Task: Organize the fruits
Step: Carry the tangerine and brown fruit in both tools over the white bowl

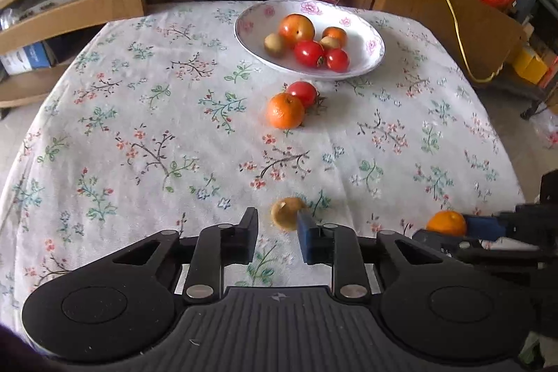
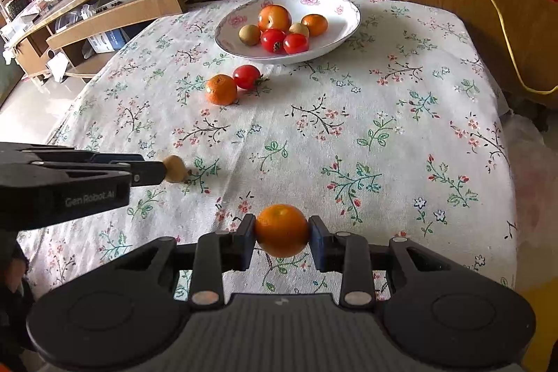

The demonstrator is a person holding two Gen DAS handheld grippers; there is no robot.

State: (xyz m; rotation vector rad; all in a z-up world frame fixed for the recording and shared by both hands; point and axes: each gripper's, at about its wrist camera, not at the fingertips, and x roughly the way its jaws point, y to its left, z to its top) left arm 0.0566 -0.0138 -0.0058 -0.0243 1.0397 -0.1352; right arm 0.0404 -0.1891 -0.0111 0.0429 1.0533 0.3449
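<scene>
Fingers pinch orange beside "GenRobot.AI" gripper

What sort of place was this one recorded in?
Probably a home living room: a floral tablecloth on the table, a fruit bowl, and a wooden TV stand cluttered with cables behind.

- Bowl sits at the tabletop's far edge, fruit inside.
- Mandarin and tomato touch, just before the bowl.

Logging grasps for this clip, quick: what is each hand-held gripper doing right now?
Left hand-held gripper: shut on the small tan fruit.
Right hand-held gripper: shut on an orange.
</scene>
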